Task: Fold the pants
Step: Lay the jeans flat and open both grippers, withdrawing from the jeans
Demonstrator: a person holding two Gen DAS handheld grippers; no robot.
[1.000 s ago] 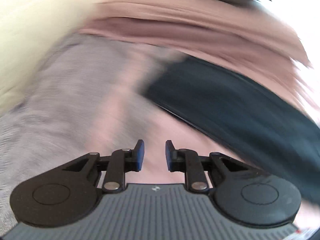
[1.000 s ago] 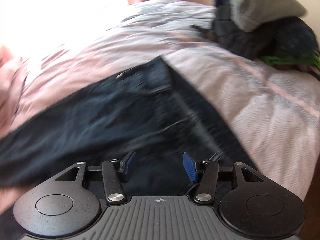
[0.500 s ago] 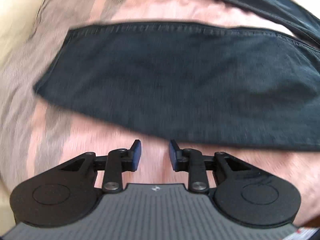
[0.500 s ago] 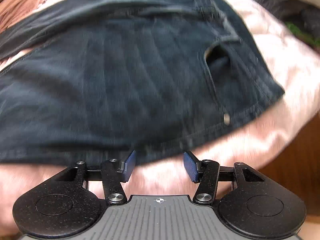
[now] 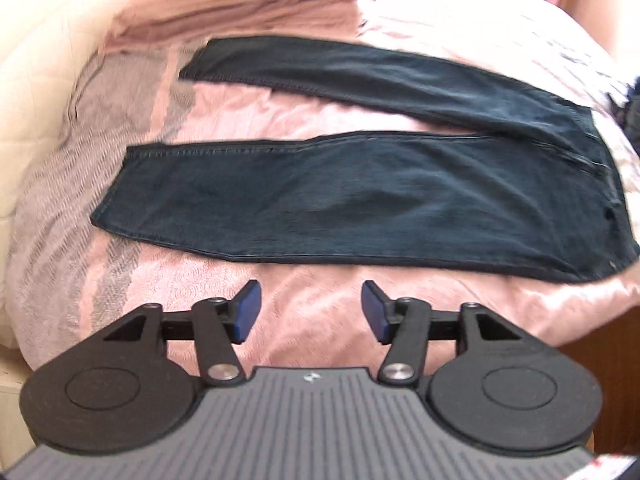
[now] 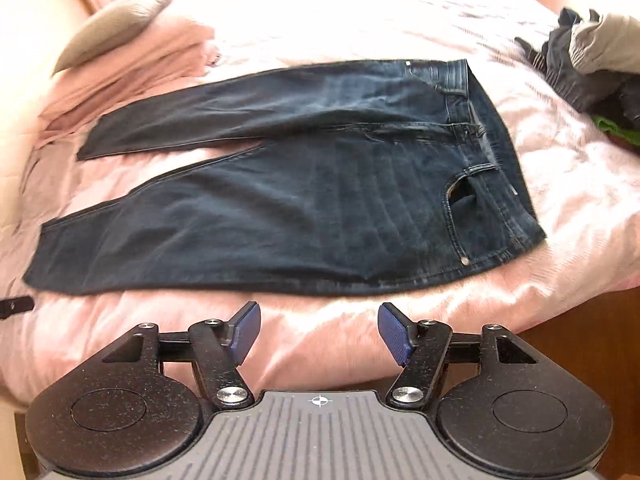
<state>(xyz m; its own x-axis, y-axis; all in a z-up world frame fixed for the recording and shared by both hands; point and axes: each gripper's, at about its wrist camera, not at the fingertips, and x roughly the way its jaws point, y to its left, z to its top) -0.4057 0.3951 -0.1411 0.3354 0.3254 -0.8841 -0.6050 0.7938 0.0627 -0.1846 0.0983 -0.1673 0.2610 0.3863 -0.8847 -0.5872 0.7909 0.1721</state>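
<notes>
Dark blue jeans (image 5: 360, 200) lie flat on a pink bedspread (image 5: 312, 304), legs spread apart and pointing left, waistband at the right. The right wrist view shows the same jeans (image 6: 320, 200) with the front pocket and waistband toward the right. My left gripper (image 5: 310, 312) hovers open over bare bedspread, just short of the near leg's lower edge. My right gripper (image 6: 318, 332) is open too, near the bed's front edge below the hip of the jeans. Neither holds anything.
A pile of other clothes (image 6: 592, 68) sits at the bed's far right. A grey pillow (image 6: 108, 28) and folded pink bedding (image 5: 240, 12) lie at the far left. A wooden bed frame (image 6: 580, 328) shows at the lower right.
Both grippers have pulled back from the jeans, so the whole garment now shows. Both have opened wider.
</notes>
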